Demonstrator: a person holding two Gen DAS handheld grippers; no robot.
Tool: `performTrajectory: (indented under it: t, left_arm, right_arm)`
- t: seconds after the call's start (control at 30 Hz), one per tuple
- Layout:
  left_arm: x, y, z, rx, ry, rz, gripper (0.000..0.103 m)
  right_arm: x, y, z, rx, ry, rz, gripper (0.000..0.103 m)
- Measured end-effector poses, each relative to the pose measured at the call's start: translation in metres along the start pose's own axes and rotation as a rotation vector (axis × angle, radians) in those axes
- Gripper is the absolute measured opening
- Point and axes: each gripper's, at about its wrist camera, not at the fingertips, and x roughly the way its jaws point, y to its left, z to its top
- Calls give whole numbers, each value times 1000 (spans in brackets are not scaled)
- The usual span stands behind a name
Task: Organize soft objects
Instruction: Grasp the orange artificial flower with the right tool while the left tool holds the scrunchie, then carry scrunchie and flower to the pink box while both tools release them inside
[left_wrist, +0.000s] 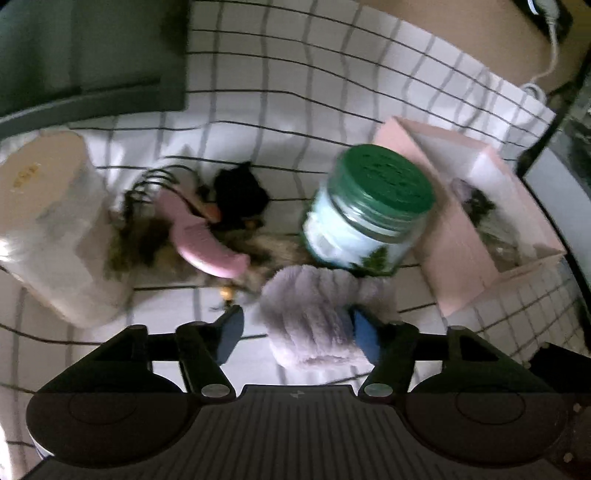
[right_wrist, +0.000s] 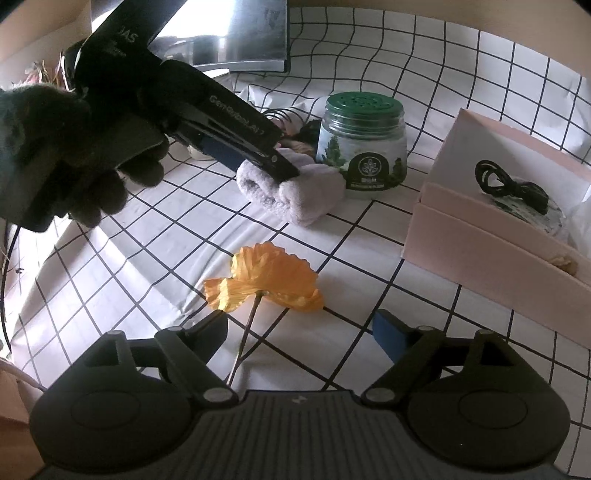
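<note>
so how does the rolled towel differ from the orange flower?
The rolled towel is pale lilac and plush; the orange flower is thin and crinkled. The towel is a thick roll against the green-lidded jar; the flower lies flat on a thin stem. The left gripper straddles the towel; the right gripper straddles only the stem. Both lie on the checked cloth.

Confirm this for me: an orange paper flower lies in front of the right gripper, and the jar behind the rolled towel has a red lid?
Not quite. The jar has a green lid, as the right wrist view shows. The orange paper flower does lie before the right gripper, with the rolled towel ahead of the jar.
</note>
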Motion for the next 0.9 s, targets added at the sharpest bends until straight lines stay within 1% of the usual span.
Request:
performTrajectory:
  t: [0.07, 0.1, 0.13, 0.17, 0.23, 0.27, 0.33, 0.4, 0.43, 0.47, 0.53, 0.57, 0.6, 0.67, 0.73, 0.77, 0.83, 0.9]
  left_arm:
    - [2, 1, -5, -40, -12, -42, 58]
    - [2, 2, -7, -67, -20, -52, 58]
    - [2, 1, -10, -92, -29, -56, 55]
    - [1, -1, -13, -112, -37, -61, 47]
    - [-4, -3, -19, -133, -66, -76, 41]
    - [-8, -5, -24, -132, -89, -74, 38]
    - [-17, -5, -32, -124, -128, -81, 36]
    - [-27, -4, -38, -115, -156, -93, 35]
    - [-34, -2, -43, -113, -169, -91, 35]
    - [-41, 0, -46, -115, -181, -86, 35]
    - [-55, 7, -51, -133, -210, -75, 35]
    - [-64, 13, -55, -143, -228, -67, 34]
    - [-73, 17, -58, -152, -248, -53, 34]
    - [-92, 24, -58, -167, -282, -17, 34]
    - [-114, 30, -53, -171, -319, 12, 34]
    - [-129, 32, -46, -160, -347, 30, 34]
    - [-157, 32, -27, -116, -403, 67, 34]
    - [-188, 27, 0, -55, -467, 109, 34]
  right_arm:
    - [0, 0, 0, 2, -1, 0, 87]
    - [1, 1, 0, 2, 1, -2, 87]
    - [1, 1, 1, 0, 5, -6, 87]
    - [2, 2, 3, -3, 11, -11, 87]
    - [5, 6, 6, -8, 23, -26, 87]
    - [6, 9, 7, -16, 29, -32, 85]
    - [8, 15, 10, -27, 32, -50, 77]
    - [10, 20, 14, -40, 29, -49, 57]
    - [10, 22, 16, -46, 31, -48, 51]
    - [10, 23, 18, -50, 33, -48, 38]
    - [9, 27, 22, -61, 37, -50, 25]
    - [8, 29, 23, -68, 37, -51, 14]
    - [7, 30, 24, -74, 37, -47, 10]
    - [4, 35, 27, -92, 26, -31, 8]
    - [-1, 38, 33, -93, 14, -14, 4]
    - [-4, 38, 40, -83, 9, 7, 3]
    - [-15, 35, 63, -63, -29, 39, 3]
    - [-37, 32, 97, -40, -119, 57, 3]
